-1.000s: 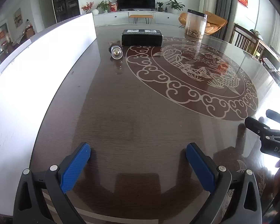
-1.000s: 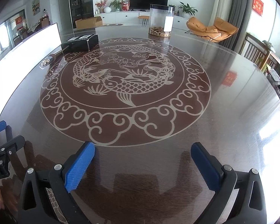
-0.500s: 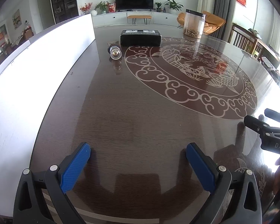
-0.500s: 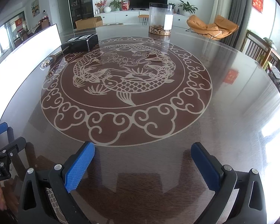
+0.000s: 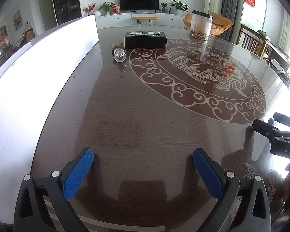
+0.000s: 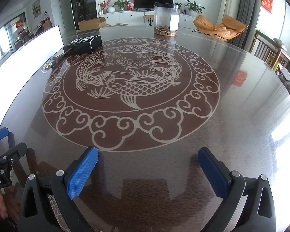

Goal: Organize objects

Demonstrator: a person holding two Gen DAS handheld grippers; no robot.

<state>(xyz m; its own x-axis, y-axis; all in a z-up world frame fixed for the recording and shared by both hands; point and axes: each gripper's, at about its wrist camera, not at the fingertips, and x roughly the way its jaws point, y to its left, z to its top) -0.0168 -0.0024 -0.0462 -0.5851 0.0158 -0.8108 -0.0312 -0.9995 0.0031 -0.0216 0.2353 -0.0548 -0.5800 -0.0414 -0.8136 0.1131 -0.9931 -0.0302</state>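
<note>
A black box [image 5: 145,39] lies flat at the far side of the dark round table [image 5: 137,116]; it also shows in the right wrist view [image 6: 83,45]. A small clear glass bottle [image 5: 119,54] lies on its side just left of the box, and shows in the right wrist view [image 6: 49,65]. My left gripper [image 5: 143,161] is open and empty above the near table edge. My right gripper [image 6: 147,161] is open and empty, also near the front edge, far from the box and bottle.
A clear cylindrical jar [image 6: 166,22] with brown bits at the bottom stands at the far edge. A white board [image 5: 38,73] runs along the table's left side. Chairs [image 6: 268,52] stand to the right.
Both grippers have tilted down slightly, so the box, bottle and jar sit a little higher in the views. Both stay open.
</note>
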